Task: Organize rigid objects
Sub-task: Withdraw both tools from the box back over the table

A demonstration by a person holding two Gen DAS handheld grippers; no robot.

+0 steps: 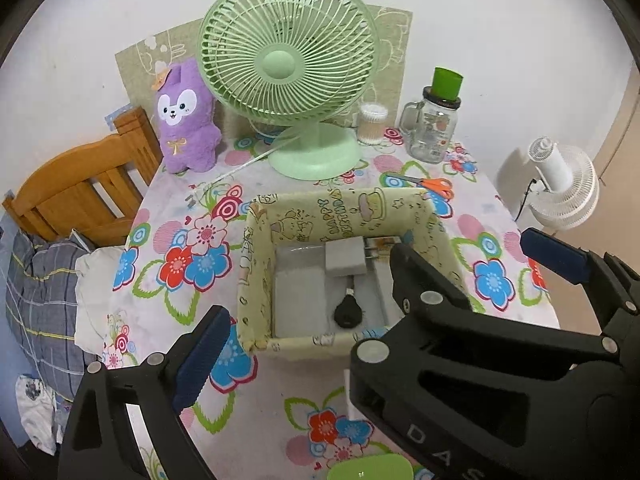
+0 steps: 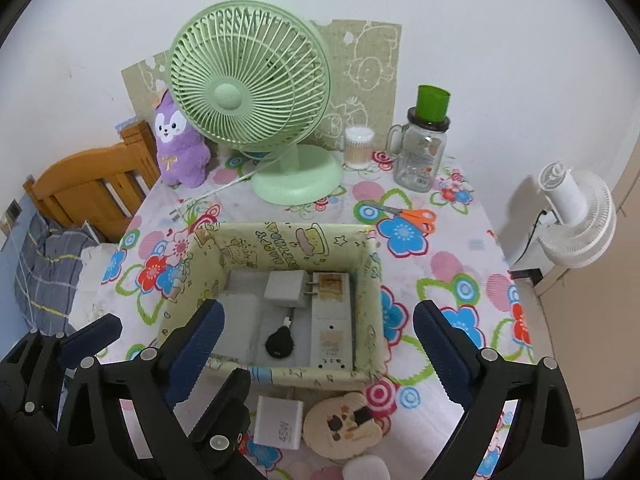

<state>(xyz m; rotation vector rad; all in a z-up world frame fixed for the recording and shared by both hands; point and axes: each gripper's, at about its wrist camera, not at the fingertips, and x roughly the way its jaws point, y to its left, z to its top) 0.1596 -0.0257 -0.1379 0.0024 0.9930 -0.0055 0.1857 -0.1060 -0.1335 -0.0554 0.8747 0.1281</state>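
A yellow cartoon-print storage box [image 1: 372, 208] [image 2: 280, 242] stands mid-table. Inside lie a grey plug adapter [image 1: 345, 258] [image 2: 285, 289], a black round fob [image 1: 349, 314] [image 2: 280, 345] and a white power strip [image 2: 331, 324]. In the right wrist view, a white 45W charger [image 2: 280, 422] and a beige round bear-shaped case [image 2: 344, 426] lie on the cloth in front of the box. My right gripper [image 2: 324, 352] is open and empty above the box's near edge. My left gripper [image 1: 376, 320] is open and empty, left of the right one; the right gripper's black body crosses its view.
A green desk fan [image 2: 248, 120], purple plush [image 2: 180, 148], cotton-swab tub [image 2: 358, 148], glass jar with green cup [image 2: 424, 148] and orange scissors [image 2: 412, 214] stand behind the box. A wooden bed frame [image 2: 88, 188] is left, a white fan [image 2: 576, 220] right. A green item [image 1: 370, 468] lies nearest.
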